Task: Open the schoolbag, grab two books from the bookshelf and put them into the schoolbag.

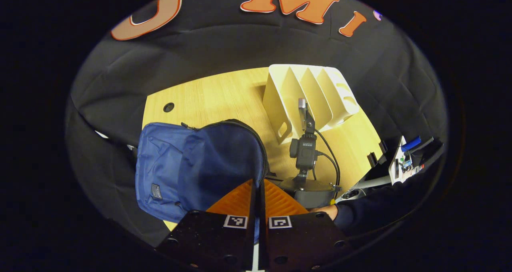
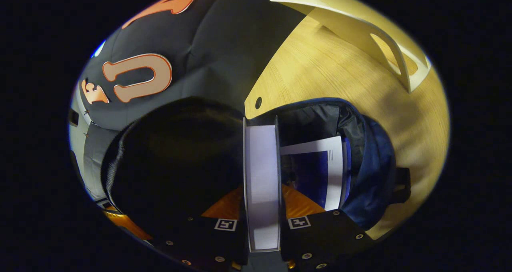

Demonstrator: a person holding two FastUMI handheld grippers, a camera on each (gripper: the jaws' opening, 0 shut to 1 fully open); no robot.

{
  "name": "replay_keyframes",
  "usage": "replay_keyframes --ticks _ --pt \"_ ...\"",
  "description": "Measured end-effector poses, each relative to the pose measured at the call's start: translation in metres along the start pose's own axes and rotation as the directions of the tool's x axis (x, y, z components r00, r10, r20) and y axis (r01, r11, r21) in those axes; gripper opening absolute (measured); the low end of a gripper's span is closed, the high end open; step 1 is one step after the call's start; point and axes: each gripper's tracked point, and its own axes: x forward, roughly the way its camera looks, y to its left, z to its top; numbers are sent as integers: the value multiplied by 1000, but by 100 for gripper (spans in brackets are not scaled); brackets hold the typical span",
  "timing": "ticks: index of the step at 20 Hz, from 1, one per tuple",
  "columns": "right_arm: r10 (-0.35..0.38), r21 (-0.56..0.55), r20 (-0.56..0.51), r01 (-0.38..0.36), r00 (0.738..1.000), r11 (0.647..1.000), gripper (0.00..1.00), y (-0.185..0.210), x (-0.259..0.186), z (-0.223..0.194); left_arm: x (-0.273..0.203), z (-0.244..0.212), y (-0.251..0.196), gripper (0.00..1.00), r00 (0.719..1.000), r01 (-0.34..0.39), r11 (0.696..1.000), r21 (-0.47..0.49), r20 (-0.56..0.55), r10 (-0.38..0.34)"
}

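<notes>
Left gripper (image 1: 259, 192) has its fingers drawn nearly together on the rim of the blue schoolbag (image 1: 188, 172), seemingly pinching the zipped edge of the opening. The schoolbag lies on the wooden table (image 1: 224, 98), and the white bookshelf (image 1: 310, 98) stands on the table to the right of the bag. Between bag and bookshelf, just right of the bag's opening, the right gripper shows from outside, held by a hand (image 1: 326, 212) in a dark sleeve (image 1: 372, 208).

Right gripper (image 2: 262, 208), seen along its own fingers, is closed on a white-edged book (image 2: 262, 172) held upright at the bag's mouth. Just right of it, a second book (image 2: 320, 172) with a blue and white cover already lies inside the open schoolbag (image 2: 372, 172). The bookshelf (image 2: 360, 28) stands beyond the bag.
</notes>
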Motion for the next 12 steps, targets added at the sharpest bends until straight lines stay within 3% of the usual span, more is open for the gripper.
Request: replay_keyframes --ticks 4,6,7,8,9,12 --pt "2 44 -32 0 999 999 32 0 3 1 2 0 1 5 1000 26 999 -29 10 -26" --pt "-31 62 -51 34 998 998 35 -4 0 4 0 2 7 5 1000 21 999 -39 22 -20" --pt "-62 48 -44 64 997 997 51 -10 -2 9 -1 1 10 5 1000 16 999 -42 24 -15" --pt "-80 42 -44 82 996 996 29 -12 -8 12 -2 0 13 5 1000 12 998 -56 27 -10" --pt "-88 47 -39 89 995 995 46 -12 -11 17 -1 -1 14 6 1000 13 998 -67 29 -11" --pt "-150 10 -63 151 987 988 56 -25 -19 16 -1 -3 19 9 999 8 995 -98 40 -4"
